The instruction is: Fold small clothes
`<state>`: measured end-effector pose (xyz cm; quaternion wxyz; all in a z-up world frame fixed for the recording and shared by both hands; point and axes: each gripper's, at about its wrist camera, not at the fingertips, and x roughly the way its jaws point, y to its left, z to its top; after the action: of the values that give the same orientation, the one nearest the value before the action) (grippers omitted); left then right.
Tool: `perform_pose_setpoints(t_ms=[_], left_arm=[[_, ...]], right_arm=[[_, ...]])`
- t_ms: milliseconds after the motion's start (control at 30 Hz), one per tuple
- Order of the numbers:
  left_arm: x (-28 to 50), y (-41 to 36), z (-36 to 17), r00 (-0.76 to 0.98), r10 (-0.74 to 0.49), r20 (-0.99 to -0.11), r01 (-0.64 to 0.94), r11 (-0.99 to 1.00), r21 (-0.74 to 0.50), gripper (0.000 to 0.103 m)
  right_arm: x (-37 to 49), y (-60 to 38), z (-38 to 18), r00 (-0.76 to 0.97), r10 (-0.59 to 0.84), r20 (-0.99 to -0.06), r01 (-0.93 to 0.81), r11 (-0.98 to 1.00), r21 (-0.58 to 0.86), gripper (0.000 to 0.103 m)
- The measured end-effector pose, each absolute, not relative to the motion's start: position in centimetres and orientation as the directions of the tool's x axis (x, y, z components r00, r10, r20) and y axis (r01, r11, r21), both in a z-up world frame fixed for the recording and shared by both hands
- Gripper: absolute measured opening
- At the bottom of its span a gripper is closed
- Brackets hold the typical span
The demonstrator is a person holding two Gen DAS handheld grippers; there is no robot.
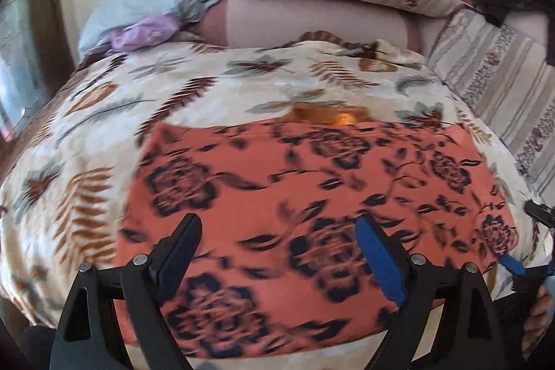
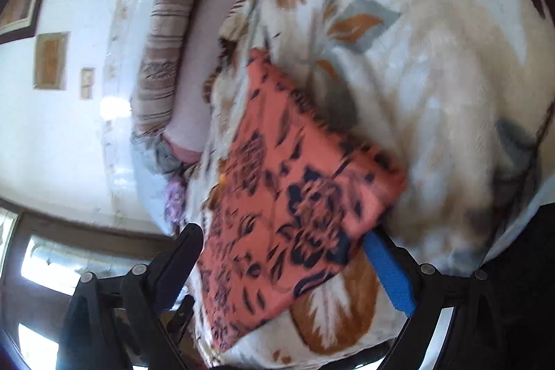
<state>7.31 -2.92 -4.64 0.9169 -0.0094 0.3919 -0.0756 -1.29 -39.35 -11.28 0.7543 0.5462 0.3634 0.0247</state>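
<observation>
Two claws, both spread apart, gripping nothing. Coral-orange cloth w/ dark floral print (image 1: 312,196) lies flat on cream leaf-print blanket (image 1: 104,113), centre of view, prob smoothed for folding. Left gripper (image 1: 279,231) hovers at 6 o'clock over near edge; right gripper (image 2: 284,241) straddles corner, likely lining up pinch

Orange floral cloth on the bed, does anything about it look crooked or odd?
Nothing stands out. The orange floral cloth lies mostly flat on the leaf-print blanket, though blur hides fine creases.

1. Left gripper (image 1: 279,233): black angular plastic fingers, a blue pad on one, silver screws at the joints, lower frame.
2. Right gripper (image 2: 284,245): same black build, blue pad, silver screws.
3. Bare-skinned fingers (image 1: 536,318) at lower right edge.
</observation>
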Motion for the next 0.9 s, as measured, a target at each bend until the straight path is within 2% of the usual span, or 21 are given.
perform_pose_setpoints(t_ms=[67, 233, 300, 600, 667, 700, 733, 900], left_arm=[[7.8, -5.0, -4.8, 0.668, -0.153, -0.728, 0.164, 0.985, -0.057, 0.091], [8.0, -7.3, -4.9, 0.657, -0.155, -0.738, 0.192, 0.981, -0.035, 0.091], [8.1, -7.6, -5.0, 0.65, -0.151, -0.744, 0.19, 0.981, -0.034, 0.091], [9.0, -6.8, -5.3, 0.63, -0.144, -0.763, 0.165, 0.985, -0.05, 0.091], [9.1, -6.9, -5.4, 0.628, -0.141, -0.765, 0.166, 0.985, -0.045, 0.091], [9.1, -6.9, -5.3, 0.629, -0.141, -0.764, 0.166, 0.985, -0.045, 0.091], [9.1, -6.8, -5.3, 0.63, -0.143, -0.763, 0.167, 0.985, -0.047, 0.091], [9.6, -6.7, -5.6, 0.618, -0.148, -0.772, 0.162, 0.985, -0.059, 0.091]], right_arm=[[-0.7, -39.7, -11.5, 0.741, 0.442, -0.506, 0.36, 0.375, 0.854, 0.094], [-0.1, -39.6, -10.5, 0.743, 0.403, -0.535, 0.365, 0.426, 0.828, 0.094], [-0.1, -39.2, -10.9, 0.727, 0.392, -0.564, 0.385, 0.447, 0.808, 0.093], [-0.1, -38.4, -10.8, 0.719, 0.382, -0.581, 0.396, 0.462, 0.794, 0.093], [0.4, -38.8, -10.4, 0.729, 0.354, -0.586, 0.404, 0.468, 0.786, 0.085], [0.6, -39.0, -10.2, 0.728, 0.339, -0.595, 0.412, 0.477, 0.776, 0.073], [0.8, -39.2, -10.1, 0.725, 0.326, -0.607, 0.423, 0.485, 0.766, 0.065], [1.3, -39.2, -10.5, 0.711, 0.309, -0.631, 0.435, 0.513, 0.74, 0.067]])
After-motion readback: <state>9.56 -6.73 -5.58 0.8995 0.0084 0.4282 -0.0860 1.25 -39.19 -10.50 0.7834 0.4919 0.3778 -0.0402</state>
